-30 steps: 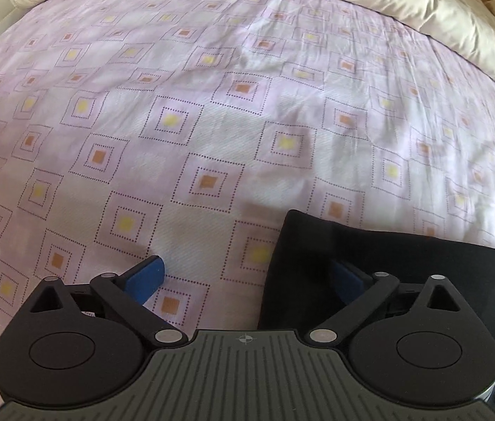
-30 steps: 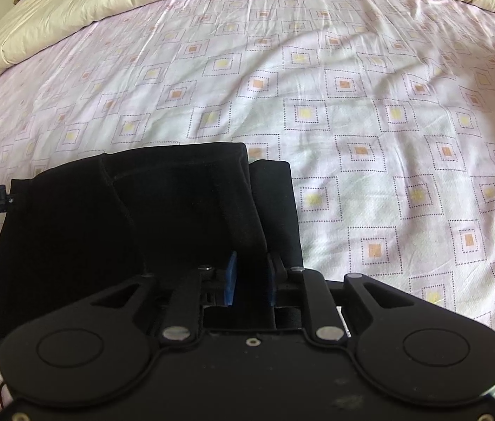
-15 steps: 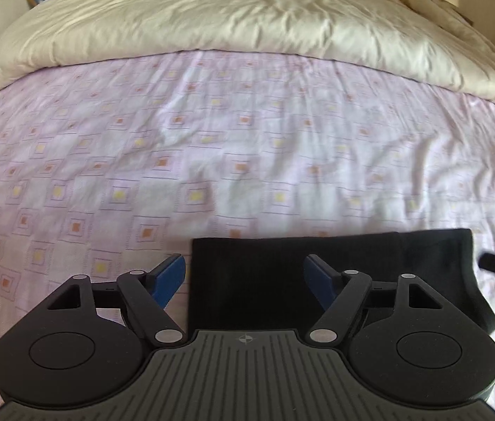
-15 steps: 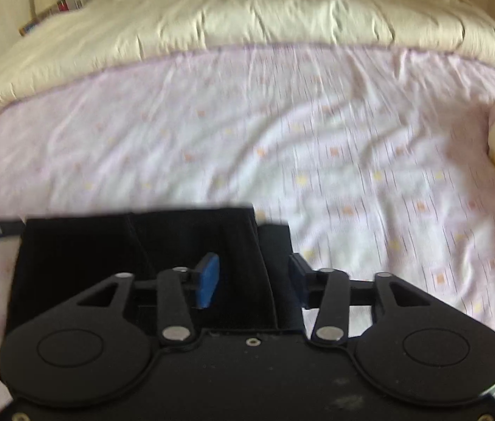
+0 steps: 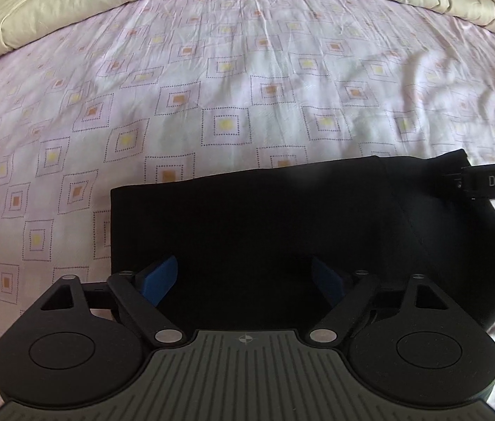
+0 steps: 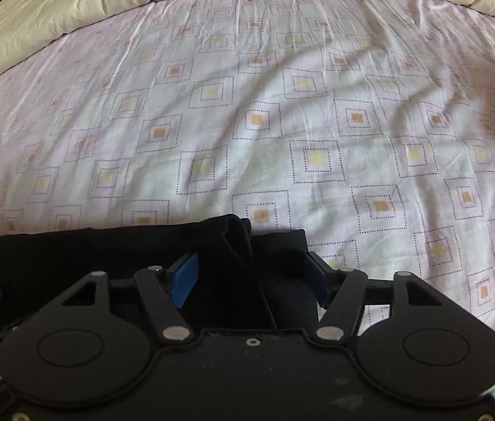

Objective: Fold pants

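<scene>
Both grippers' blue fingers (image 5: 158, 279) are spread wide over the folded black pants (image 5: 247, 217), so watch that raised flap (image 6: 237, 238) at 12 o'clock of your right gripper (image 6: 249, 275): brushing it could undo the fold.

Left gripper (image 5: 244, 279): you are holding it wide open over the pants, blue pads (image 5: 159, 277) apart.
Pants (image 5: 282, 224): lying folded in a dark rectangle on the patterned sheet (image 5: 226, 105).
Right gripper (image 5: 493, 180): reaching in at the pants' far right corner.
Duvet (image 5: 107, 3): bunching along the far edge.

Bedroom: patterned bedsheet (image 5: 233, 80), cream duvet (image 5: 114, 3)
</scene>
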A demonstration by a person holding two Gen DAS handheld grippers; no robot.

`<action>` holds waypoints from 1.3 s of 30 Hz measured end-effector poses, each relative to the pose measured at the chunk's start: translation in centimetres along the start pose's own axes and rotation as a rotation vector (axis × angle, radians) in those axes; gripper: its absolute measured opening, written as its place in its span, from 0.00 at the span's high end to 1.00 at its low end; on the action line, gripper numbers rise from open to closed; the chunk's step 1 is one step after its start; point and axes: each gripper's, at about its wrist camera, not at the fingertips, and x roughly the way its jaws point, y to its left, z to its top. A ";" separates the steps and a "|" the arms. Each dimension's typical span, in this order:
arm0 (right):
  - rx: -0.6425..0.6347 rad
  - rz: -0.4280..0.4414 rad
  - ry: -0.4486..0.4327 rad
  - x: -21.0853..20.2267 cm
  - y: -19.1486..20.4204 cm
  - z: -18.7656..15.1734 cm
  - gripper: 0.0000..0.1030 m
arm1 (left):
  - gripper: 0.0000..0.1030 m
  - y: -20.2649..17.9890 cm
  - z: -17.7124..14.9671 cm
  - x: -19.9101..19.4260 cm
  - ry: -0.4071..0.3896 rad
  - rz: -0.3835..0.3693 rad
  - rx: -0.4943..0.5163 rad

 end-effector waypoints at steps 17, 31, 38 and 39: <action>0.078 0.112 0.048 0.2 -2.3 -2.0 0.07 | 0.38 0.4 0.1 -1.5 -0.019 0.011 -0.016; 0.017 0.146 0.073 -1.3 -1.7 -6.9 0.00 | 0.38 4.3 -4.2 -5.0 -0.091 0.069 -0.109; 0.001 0.147 0.086 -1.0 -1.4 -6.7 0.00 | 0.37 5.7 -4.4 -2.1 -0.012 0.032 -0.167; 0.000 0.148 0.084 -1.0 -1.4 -6.7 0.00 | 0.37 5.8 -4.2 -1.9 -0.011 0.010 -0.176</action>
